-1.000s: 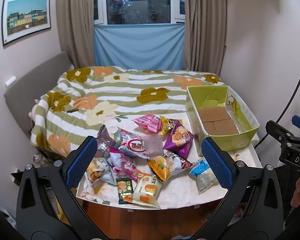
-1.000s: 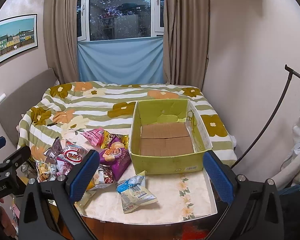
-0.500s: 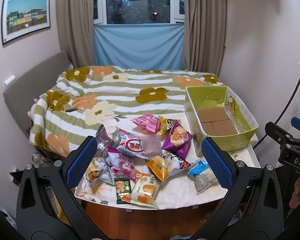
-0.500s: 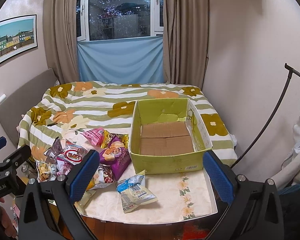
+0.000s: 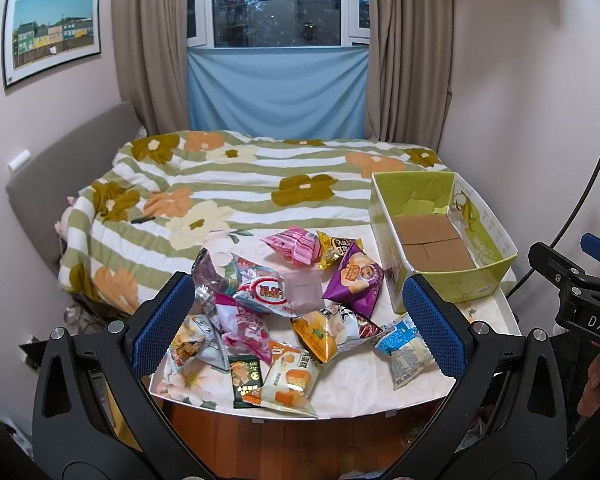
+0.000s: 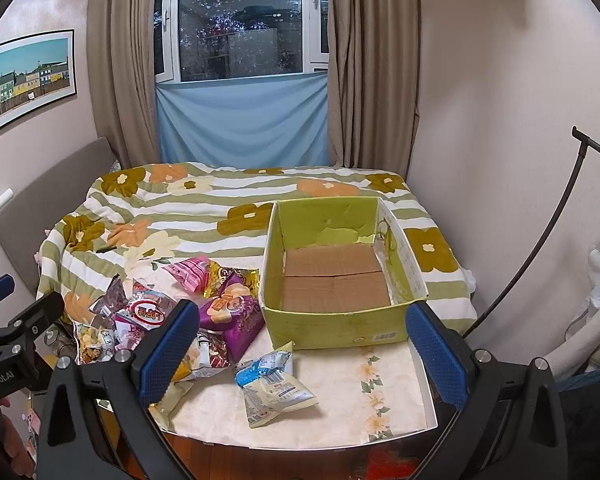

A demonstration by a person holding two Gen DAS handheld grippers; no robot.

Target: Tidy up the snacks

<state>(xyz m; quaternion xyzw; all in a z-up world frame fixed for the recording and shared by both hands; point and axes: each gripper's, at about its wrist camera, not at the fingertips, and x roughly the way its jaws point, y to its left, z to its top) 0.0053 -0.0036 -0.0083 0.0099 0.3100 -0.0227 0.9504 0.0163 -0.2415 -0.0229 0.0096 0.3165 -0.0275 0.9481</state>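
Left wrist view: left tool (image 5: 296,324) spread wide, nothing between its blue pads (image 5: 160,324), held above the near edge of the counter (image 5: 356,384). Snack packets (image 5: 288,312) heaped on the left half of the counter, overlapping one another. Purple packet (image 5: 354,280) at the right of the heap, just beside the green box (image 5: 440,236). Pink packet (image 5: 294,244) at the far side of the heap. Blue-and-white packet (image 5: 404,344) apart from the heap, near the right pad. Green box open-topped, brown cardboard floor bare, standing at the right rear of the counter. Right tool visible at the right edge, well apart from the packets. Bed (image 5: 236,184) with flowered cover beyond the counter.

Right wrist view: right tool (image 6: 300,352) spread wide, holding nothing, positioned in front of the green box (image 6: 332,324). Box interior holding no packets. Blue-and-white packet (image 6: 272,384) lying alone on the counter (image 6: 380,392) between the pads, in front of the box. Purple packet (image 6: 232,316) touching the left wall of the box. Remaining snack packets (image 6: 140,320) piled at the left. Left tool partly visible at the left edge.
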